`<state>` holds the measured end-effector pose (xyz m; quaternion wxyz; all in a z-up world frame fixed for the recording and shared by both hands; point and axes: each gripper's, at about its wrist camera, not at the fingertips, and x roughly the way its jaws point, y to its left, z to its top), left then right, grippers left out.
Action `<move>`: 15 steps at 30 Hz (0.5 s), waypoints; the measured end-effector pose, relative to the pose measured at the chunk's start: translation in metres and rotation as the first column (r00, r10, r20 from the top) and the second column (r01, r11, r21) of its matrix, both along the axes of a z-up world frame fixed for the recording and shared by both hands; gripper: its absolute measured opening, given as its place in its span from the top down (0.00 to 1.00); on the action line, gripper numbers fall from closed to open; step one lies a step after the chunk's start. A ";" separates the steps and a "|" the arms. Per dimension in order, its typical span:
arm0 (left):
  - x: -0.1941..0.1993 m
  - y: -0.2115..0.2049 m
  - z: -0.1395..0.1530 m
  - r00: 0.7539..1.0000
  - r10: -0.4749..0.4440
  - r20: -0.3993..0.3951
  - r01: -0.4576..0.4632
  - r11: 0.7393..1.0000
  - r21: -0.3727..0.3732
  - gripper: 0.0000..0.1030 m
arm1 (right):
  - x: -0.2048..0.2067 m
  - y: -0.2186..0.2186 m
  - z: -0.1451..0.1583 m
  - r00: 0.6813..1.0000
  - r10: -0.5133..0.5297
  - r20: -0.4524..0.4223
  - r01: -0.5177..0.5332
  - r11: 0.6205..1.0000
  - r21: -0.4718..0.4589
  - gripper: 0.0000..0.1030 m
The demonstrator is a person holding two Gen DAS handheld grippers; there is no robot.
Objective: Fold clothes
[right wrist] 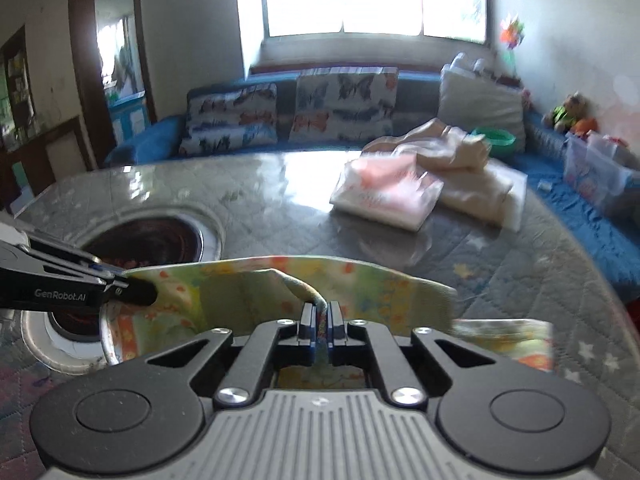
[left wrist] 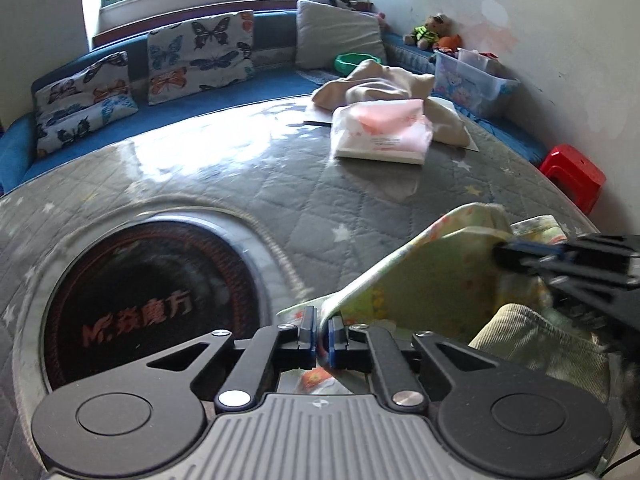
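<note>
A yellow-green printed garment (left wrist: 432,272) is held up over the near edge of the quilted table (left wrist: 240,184). My left gripper (left wrist: 322,332) is shut on its edge. My right gripper (right wrist: 321,320) is shut on another bunched edge of the same garment (right wrist: 360,280). Each gripper shows in the other's view: the right one (left wrist: 516,256) at the far right, the left one (right wrist: 128,286) at the far left. The cloth spans between them, lifted off the table (right wrist: 240,200). Its lower part is hidden behind the grippers.
A folded pink-and-white garment (left wrist: 384,132) lies at the table's far right, with crumpled cream clothes (left wrist: 384,84) behind it. A round black burner (left wrist: 148,300) is set into the table at near left. A blue sofa (left wrist: 200,104) with cushions runs behind. A red stool (left wrist: 572,172) stands right.
</note>
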<state>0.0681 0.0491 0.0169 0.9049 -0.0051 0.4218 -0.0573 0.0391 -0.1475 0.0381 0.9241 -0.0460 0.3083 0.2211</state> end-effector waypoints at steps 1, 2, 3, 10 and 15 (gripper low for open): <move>-0.004 0.003 0.001 1.000 0.002 0.004 -0.002 1.000 -0.005 0.95 | -0.007 -0.006 0.004 1.000 -0.017 0.019 0.017 1.000 0.004 0.96; -0.009 0.006 0.003 1.000 0.003 0.008 -0.003 1.000 -0.010 0.95 | -0.014 -0.012 0.009 0.999 -0.035 0.038 0.035 0.999 0.007 0.96; -0.014 0.008 0.004 1.000 0.004 0.012 -0.004 1.000 -0.017 0.95 | -0.021 -0.019 0.013 0.997 -0.054 0.057 0.053 0.999 0.009 0.96; -0.052 0.016 0.014 0.999 -0.010 0.051 0.013 0.999 -0.046 0.95 | -0.068 -0.072 0.036 0.971 -0.198 0.133 0.195 0.980 0.035 0.96; -0.080 0.018 0.015 0.998 -0.045 0.046 0.048 0.997 -0.059 0.95 | -0.090 -0.109 0.034 0.941 -0.317 0.119 0.314 0.948 0.044 0.96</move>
